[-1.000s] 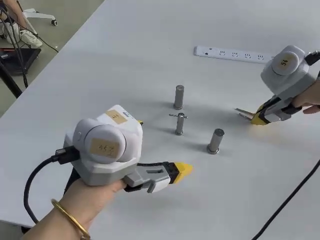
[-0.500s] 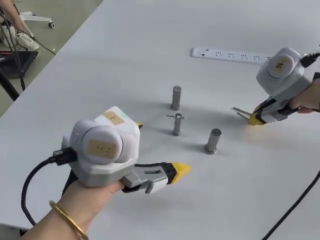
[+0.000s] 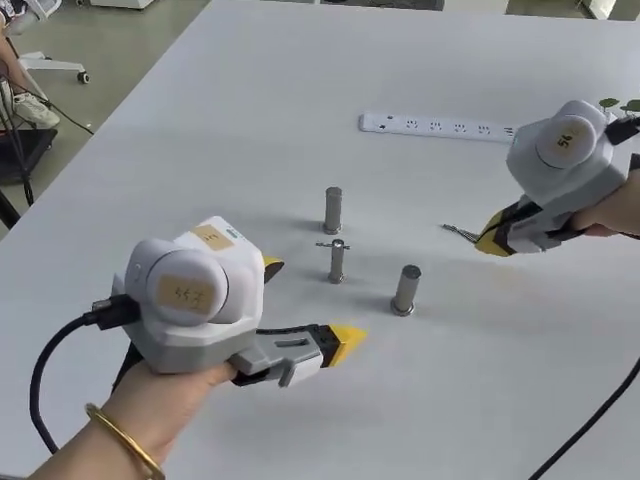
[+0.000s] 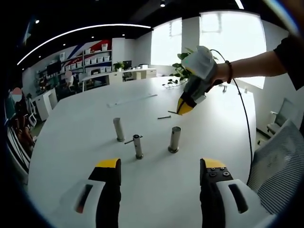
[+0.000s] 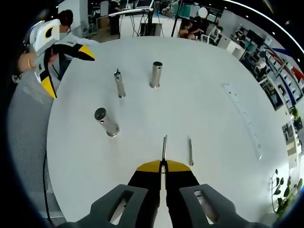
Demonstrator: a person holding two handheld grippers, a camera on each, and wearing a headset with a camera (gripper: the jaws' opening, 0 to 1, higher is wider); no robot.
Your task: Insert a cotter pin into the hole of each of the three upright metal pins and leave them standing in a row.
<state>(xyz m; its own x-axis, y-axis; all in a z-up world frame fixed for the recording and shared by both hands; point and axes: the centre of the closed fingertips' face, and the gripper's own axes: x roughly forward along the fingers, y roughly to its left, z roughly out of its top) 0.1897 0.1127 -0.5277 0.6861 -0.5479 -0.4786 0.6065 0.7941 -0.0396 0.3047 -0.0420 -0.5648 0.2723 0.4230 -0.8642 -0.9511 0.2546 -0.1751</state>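
Barely budging since a second ago: right tongs (image 5: 163, 167) clamped on a cotter pin (image 5: 164, 147) near the metal pins (image 3: 405, 290) on the bench (image 3: 250, 100), left tongs (image 4: 160, 164) wide open and empty, only the middle pin (image 3: 337, 262) done, so two to go.

Wore a thin gold bangle (image 3: 125, 440) on the left wrist, a dark band (image 4: 229, 71) on the right wrist and a black sleeve (image 4: 290, 50) up that arm. Had a round grey-white shell on the left tool (image 3: 308, 300), with two tan stickers, a black cable (image 3: 100, 314) at the back, and yellow tips on black and grey jaws. Looked much the same on the right tool (image 3: 485, 243): pale shell, one round tan sticker, yellow tips, a second black cable (image 3: 600, 404).
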